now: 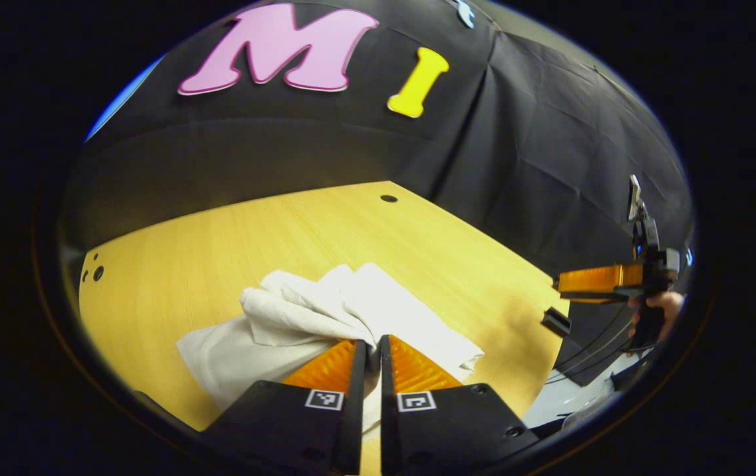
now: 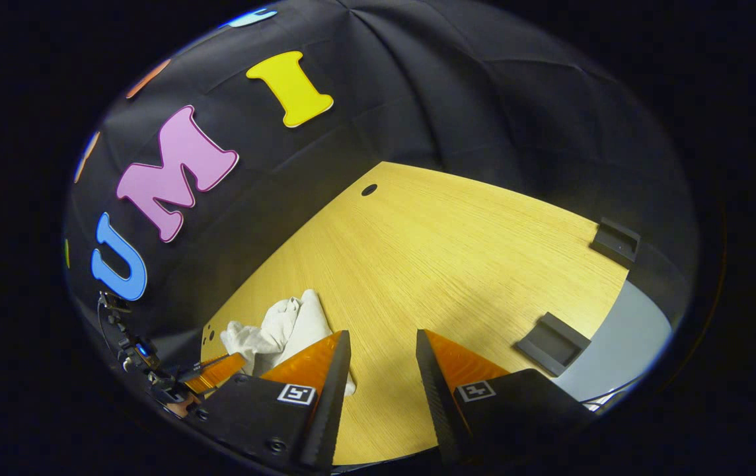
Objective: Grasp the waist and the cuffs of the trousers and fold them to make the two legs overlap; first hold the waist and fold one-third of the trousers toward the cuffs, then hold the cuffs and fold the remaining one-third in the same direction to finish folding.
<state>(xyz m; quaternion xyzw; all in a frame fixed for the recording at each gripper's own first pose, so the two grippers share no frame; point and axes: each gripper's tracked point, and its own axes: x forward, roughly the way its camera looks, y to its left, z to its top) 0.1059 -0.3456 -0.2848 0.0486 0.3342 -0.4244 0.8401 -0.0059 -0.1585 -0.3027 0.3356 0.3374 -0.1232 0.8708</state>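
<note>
In the left gripper view we see the left gripper [image 1: 373,347] with its two fingers drawn nearly together, a fold of the white trousers [image 1: 325,324] pinched in the thin gap between them. Both fingers press on the cloth, so we count it as gripping the trousers. The trousers lie bunched and rumpled on the wooden table [image 1: 232,244], one garment only, with a raised crumple just beyond the fingertips and flatter cloth spreading to either side of it.

In the right gripper view the right gripper [image 2: 383,344] has its two fingers spread apart, with bare tabletop [image 2: 444,251] between them and nothing held. The trousers [image 2: 285,330] lie to the left of that gripper's left finger, partly hidden behind it, and we cannot tell whether the finger touches them.

Working outward from the trousers: in the left gripper view the right gripper [image 1: 560,285] hangs well to their right, past the table's edge, held by a hand [image 1: 662,307]. In the right gripper view the left gripper [image 2: 219,371] shows just left of the trousers.

On the table we count two dark brackets [image 2: 552,342] [image 2: 614,242] along the edge far from the trousers, and one round hole [image 2: 369,190] beyond them near the black cloth wall [image 2: 457,92].
</note>
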